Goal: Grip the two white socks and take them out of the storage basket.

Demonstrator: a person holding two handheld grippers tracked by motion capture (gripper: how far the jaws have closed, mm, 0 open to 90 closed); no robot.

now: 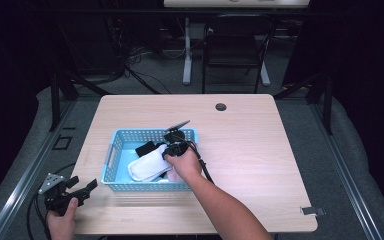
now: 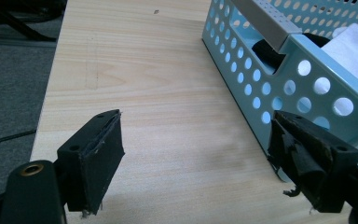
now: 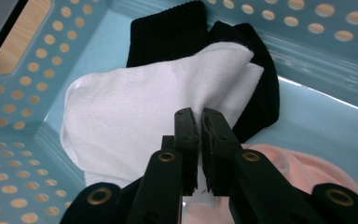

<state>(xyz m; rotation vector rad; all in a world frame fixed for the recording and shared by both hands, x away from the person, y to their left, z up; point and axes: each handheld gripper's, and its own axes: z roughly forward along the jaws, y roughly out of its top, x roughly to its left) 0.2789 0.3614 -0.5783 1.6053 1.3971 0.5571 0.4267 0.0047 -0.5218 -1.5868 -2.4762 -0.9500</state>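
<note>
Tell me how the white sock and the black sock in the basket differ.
The white sock lies on top; the black sock lies under it, mostly covered. The right gripper is shut on the white sock's edge, with the black sock just beyond its tips. The white sock shows more surface than the black. Both lie in the blue basket, beside a pink sock.

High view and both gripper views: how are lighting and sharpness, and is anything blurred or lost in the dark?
High view: the pale wooden table is evenly lit, its surroundings fall to near black, and detail is soft. Left gripper view: the perforated light-blue plastic basket is sharp, with mild wide-angle stretching. Right gripper view: the right gripper, shut on the white sock, shows crisply; no glare.
</note>
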